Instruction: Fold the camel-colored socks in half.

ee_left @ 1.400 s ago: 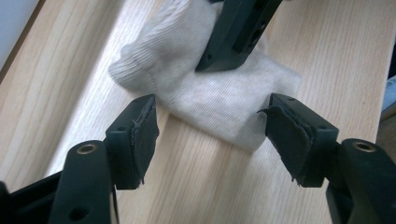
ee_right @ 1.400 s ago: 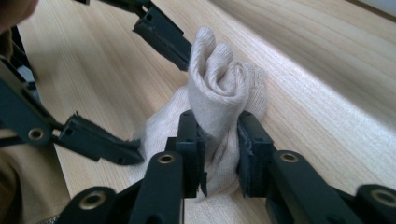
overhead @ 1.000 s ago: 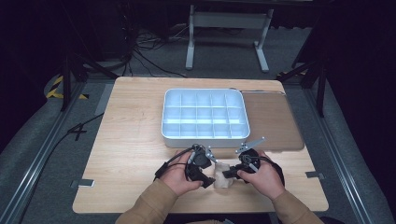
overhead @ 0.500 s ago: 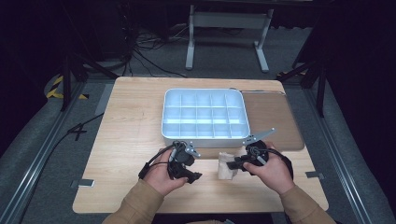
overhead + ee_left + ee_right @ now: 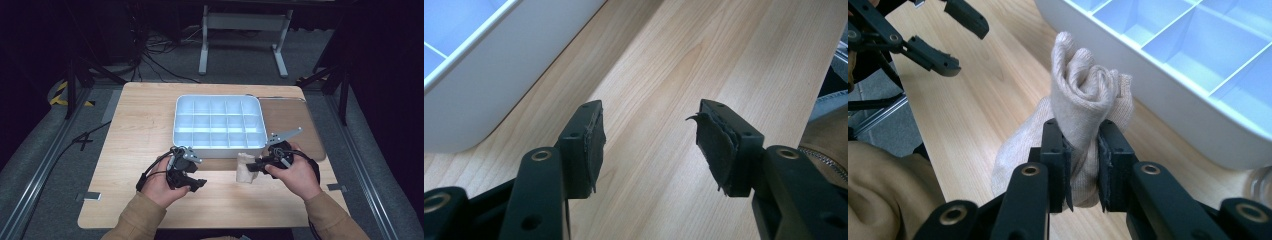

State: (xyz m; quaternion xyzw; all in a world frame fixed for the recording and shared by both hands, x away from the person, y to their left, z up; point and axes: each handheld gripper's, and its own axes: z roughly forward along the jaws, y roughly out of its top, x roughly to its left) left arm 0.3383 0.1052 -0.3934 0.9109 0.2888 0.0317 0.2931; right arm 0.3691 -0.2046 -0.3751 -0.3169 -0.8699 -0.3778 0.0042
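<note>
A rolled beige sock (image 5: 244, 168) hangs just above the wooden table (image 5: 135, 130), in front of the white compartment tray (image 5: 218, 147). My right gripper (image 5: 254, 167) is shut on it; in the right gripper view the pads (image 5: 1060, 160) squeeze the sock (image 5: 1083, 95) below its rolled top. My left gripper (image 5: 196, 172) sits to the left of the sock, apart from it. Its jaws have just been closing a little, but they stand open with nothing between them in the left gripper view (image 5: 649, 145), over bare wood beside the tray's corner (image 5: 499, 75).
The tray's compartments (image 5: 1198, 55) look empty. A brown mat (image 5: 295, 125) lies under the tray's right side. Bare tabletop stretches to the left and front. Dark floor, cables and a stand leg (image 5: 202, 45) lie beyond the far edge.
Both grippers were together at the sock. My left gripper has let go and drawn off to the left. The right gripper has lifted the sock slightly and shifted right.
</note>
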